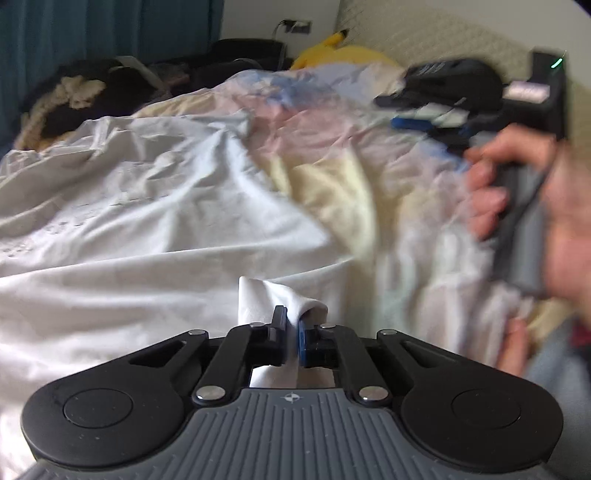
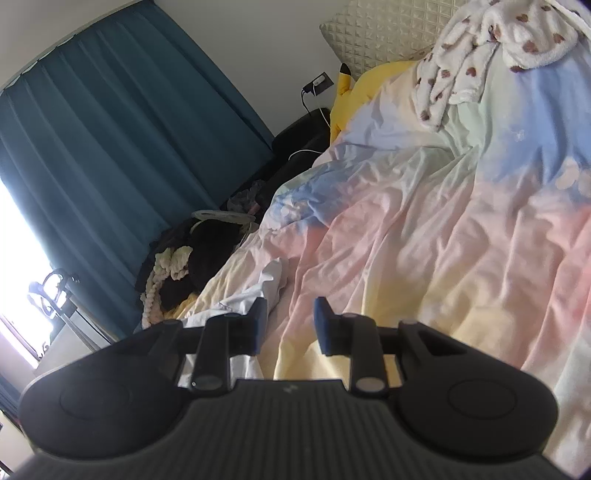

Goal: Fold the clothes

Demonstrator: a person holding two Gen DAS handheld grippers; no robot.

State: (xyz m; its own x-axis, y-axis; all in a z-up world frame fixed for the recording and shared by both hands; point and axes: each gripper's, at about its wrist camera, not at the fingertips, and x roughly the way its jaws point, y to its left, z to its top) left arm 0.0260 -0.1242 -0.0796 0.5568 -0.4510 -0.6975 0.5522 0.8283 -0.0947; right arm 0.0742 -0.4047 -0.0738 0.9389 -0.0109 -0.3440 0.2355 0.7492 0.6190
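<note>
A white garment (image 1: 129, 221) lies spread and creased over the pastel bedcover (image 1: 332, 129) in the left wrist view. My left gripper (image 1: 291, 326) is shut on a bunched edge of the white garment, and a fold of cloth sticks up between the pads. The right gripper (image 1: 461, 107) shows blurred at the right of that view, held in a person's hand (image 1: 524, 192). In the right wrist view my right gripper (image 2: 289, 321) stands open with nothing between its fingers, above the bedcover (image 2: 424, 240). Part of the white garment (image 2: 258, 291) lies just beyond its left finger.
A fleece garment with brown spots (image 2: 480, 48) lies at the head of the bed beside a yellow plush toy (image 2: 354, 88). Dark clothes and a cream knit (image 2: 184, 258) pile up beside the bed, near a teal curtain (image 2: 110, 147). A quilted headboard (image 2: 384, 33) stands behind.
</note>
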